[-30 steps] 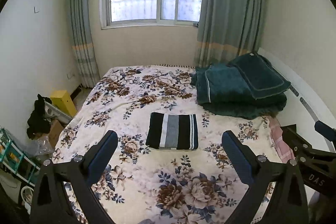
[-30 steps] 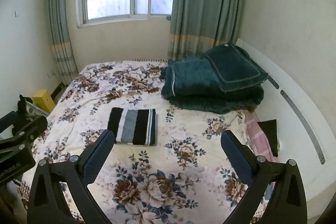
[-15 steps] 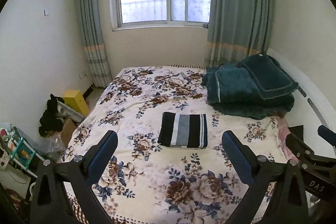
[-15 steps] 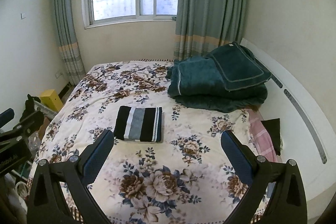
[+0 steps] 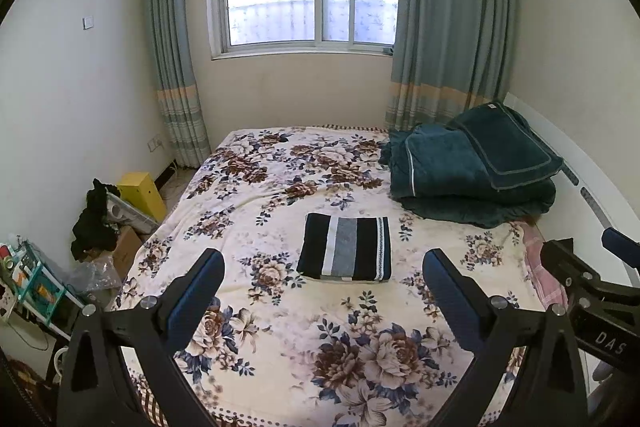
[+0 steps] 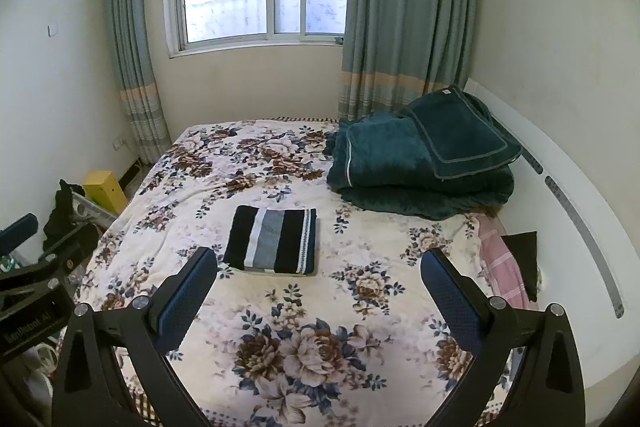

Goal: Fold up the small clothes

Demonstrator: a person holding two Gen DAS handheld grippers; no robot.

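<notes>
Filling the lower half of both views: a floral bedspread (image 5: 280, 327), flat and bare toward the foot, likely kept so as folding space. At 2 o'clock, pushed against the headboard wall, a stack of dark green blankets (image 5: 472, 171), presumably parked there out of the way. Near the middle of the bed, at about 12 o'clock from the left gripper (image 5: 324, 291) and 11 o'clock from the right gripper (image 6: 318, 287): a striped garment (image 5: 346, 247), folded to a tidy rectangle, edges squared, lying flat and apart from the blankets. Looks finished, judging by shape. Both grippers held above the foot of the bed, well short of the garment, jaws spread wide, holding nothing, probably since no fold remains. At 9 o'clock on the floor, a yellow box (image 5: 142, 193).
</notes>
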